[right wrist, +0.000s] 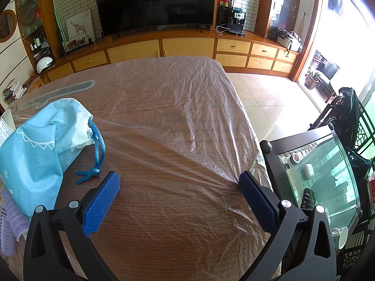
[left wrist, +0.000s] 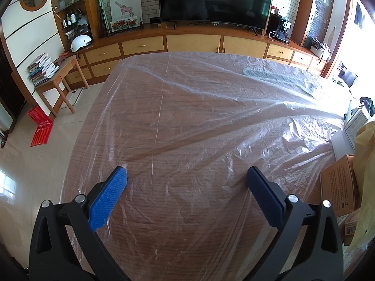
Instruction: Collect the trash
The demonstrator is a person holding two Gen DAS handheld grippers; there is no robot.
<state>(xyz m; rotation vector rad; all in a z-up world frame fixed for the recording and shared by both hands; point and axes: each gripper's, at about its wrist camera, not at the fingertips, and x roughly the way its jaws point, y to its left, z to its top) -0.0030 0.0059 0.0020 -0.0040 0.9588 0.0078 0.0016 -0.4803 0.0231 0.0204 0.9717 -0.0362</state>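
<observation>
Both grippers, left [left wrist: 186,178] and right [right wrist: 179,183], hang with jaws wide apart over the sheet [left wrist: 199,107] covering the table [right wrist: 150,222], holding nothing. The bag [right wrist: 35,145] lies just beyond the right gripper's left finger [right wrist: 103,201], its cord [right wrist: 98,149] nearest.

Light-blue drawstring bag [right wrist: 35,145], mouth open w/ white stuff inside, slumped on plastic-covered table [right wrist: 164,107], left side.

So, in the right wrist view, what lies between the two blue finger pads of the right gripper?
Only the clear plastic sheet over the brown wooden table; the open right gripper holds nothing. The right wrist view shows this.
</observation>
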